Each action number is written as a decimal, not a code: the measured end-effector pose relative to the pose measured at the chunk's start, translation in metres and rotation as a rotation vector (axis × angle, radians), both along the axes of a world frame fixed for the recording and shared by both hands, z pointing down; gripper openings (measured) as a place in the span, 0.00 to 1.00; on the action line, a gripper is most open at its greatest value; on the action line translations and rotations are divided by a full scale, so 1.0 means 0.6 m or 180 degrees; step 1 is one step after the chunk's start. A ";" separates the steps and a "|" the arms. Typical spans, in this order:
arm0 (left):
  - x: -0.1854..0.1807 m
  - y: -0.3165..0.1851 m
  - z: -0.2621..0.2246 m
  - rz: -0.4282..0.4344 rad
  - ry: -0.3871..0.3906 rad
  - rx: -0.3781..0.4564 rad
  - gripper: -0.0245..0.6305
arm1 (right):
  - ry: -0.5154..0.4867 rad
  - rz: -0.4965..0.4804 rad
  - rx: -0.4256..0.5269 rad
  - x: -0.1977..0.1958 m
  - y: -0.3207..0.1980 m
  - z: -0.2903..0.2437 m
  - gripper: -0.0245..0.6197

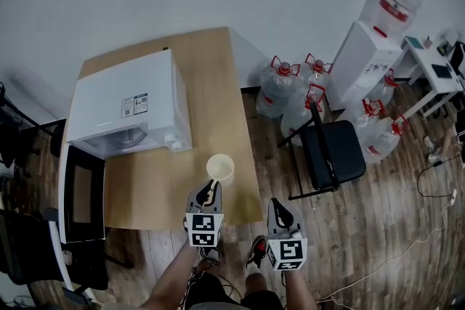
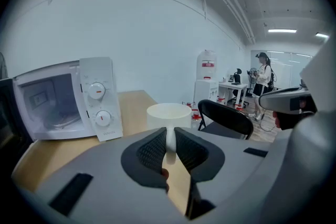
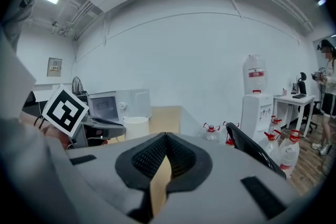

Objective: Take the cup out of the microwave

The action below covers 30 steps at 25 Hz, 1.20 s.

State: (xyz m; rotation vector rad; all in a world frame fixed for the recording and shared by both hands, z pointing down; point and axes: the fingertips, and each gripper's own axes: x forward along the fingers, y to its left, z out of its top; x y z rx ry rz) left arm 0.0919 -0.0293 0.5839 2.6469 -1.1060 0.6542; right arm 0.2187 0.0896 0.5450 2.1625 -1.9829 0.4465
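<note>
Cup (image 1: 220, 168) is already out of the microwave (image 1: 127, 102), near the table's (image 1: 211, 62) front-right corner, well apart from the oven. Left gripper (image 1: 208, 194) is clamped on the cup's handle, with the pads pinching it on both sides in the left gripper view. Can't tell if the base rests on the wood or hangs just above it. Right gripper (image 1: 278, 213) is off the table's front edge, jaws together, empty. Microwave door (image 1: 81, 192) hangs open. Left to do, likely: set down, let go — maybe close the door.

I see a black chair (image 1: 333, 152) just beside the bench (image 1: 211, 62), water jugs (image 1: 278, 92) near it, a water dispenser (image 1: 360, 62) farther off.
</note>
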 end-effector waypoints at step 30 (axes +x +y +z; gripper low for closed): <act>0.063 0.006 0.092 -0.0096 -0.0041 0.0131 0.14 | -0.0162 0.0045 -0.0218 0.061 0.003 0.111 0.06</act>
